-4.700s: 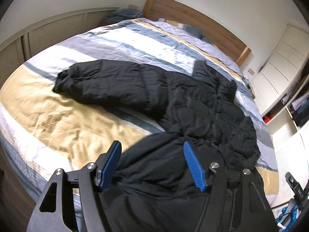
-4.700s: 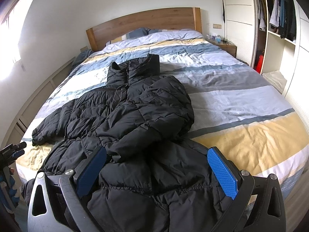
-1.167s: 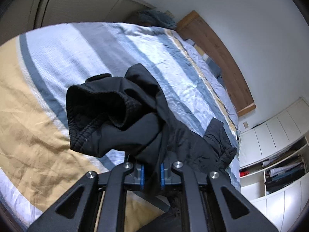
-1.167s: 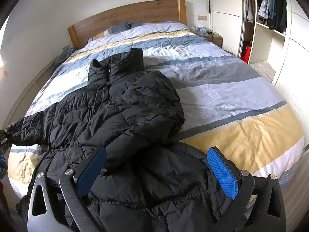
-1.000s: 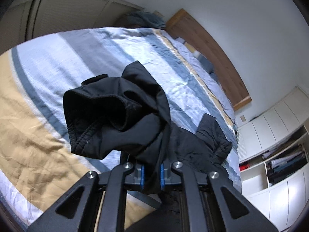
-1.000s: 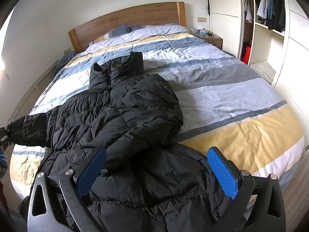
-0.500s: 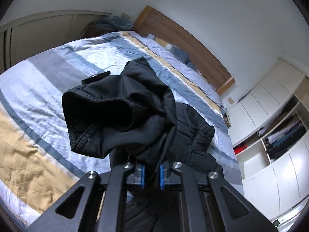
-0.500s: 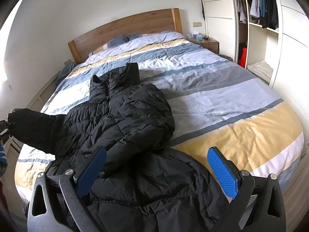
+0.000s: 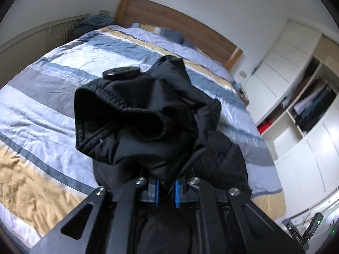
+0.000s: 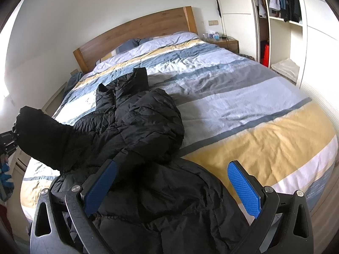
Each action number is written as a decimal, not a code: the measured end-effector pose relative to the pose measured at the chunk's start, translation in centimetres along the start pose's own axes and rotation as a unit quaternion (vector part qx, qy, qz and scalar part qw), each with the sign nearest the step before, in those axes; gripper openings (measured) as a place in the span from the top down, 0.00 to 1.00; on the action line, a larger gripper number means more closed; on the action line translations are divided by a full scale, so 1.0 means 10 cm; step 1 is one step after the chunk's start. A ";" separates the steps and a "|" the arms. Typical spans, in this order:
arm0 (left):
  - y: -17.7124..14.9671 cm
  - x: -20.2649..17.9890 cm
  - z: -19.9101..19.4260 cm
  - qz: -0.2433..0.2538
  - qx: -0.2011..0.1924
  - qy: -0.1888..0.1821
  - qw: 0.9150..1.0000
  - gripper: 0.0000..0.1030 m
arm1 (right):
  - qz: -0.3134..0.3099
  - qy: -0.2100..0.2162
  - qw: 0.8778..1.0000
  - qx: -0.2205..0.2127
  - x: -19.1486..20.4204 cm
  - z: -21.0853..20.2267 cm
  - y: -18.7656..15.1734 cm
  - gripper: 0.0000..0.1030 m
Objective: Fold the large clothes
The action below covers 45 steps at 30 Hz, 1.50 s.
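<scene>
Pinching the sleeve (image 9: 148, 118) of the black jacket (image 10: 137, 127) on the bed (image 10: 254, 110), the left gripper (image 9: 166, 192) is nearly closed; the right gripper (image 10: 171, 182) hovers wide open, empty. The thin bite may slip, probably dropping the sleeve crooked.

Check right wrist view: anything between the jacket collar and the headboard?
Nothing but bare striped duvet and the pillows lies between the jacket collar and the wooden headboard, per the right wrist view.

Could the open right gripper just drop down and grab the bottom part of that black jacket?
Probably yes: the right gripper hangs open right above the jacket hem, nothing lying between them.
</scene>
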<state>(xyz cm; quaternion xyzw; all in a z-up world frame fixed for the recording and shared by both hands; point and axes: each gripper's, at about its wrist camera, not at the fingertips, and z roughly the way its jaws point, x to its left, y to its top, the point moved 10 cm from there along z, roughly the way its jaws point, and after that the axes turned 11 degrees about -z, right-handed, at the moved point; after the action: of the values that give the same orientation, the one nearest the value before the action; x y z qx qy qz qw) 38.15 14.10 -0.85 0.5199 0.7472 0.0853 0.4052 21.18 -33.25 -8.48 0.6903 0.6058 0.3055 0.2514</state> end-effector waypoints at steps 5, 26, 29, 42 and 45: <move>-0.40 -0.26 0.26 0.041 0.029 0.019 0.999 0.91 | 0.018 0.004 1.000 0.007 -0.16 0.06 -0.14 0.00; -1.71 -0.50 1.16 0.219 0.108 0.139 0.960 0.91 | 0.063 0.011 0.998 0.023 -0.48 0.22 -0.42 0.00; -1.79 -0.47 1.22 0.220 0.118 0.138 0.958 0.88 | 0.063 0.011 0.998 0.026 -0.48 0.24 -0.44 0.00; -1.98 -0.51 1.06 0.216 0.163 0.068 0.960 0.76 | 0.048 0.018 0.998 0.037 -0.35 0.31 -0.48 0.00; -1.99 -0.55 0.94 0.212 0.169 0.045 0.961 0.76 | 0.041 0.022 0.998 0.040 -0.28 0.31 -0.47 0.00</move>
<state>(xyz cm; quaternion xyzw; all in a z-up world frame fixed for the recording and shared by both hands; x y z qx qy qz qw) 31.30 -2.23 -15.13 0.7230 0.6408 0.0649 0.2500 20.00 -35.30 -14.33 0.7169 0.5943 0.3063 0.1977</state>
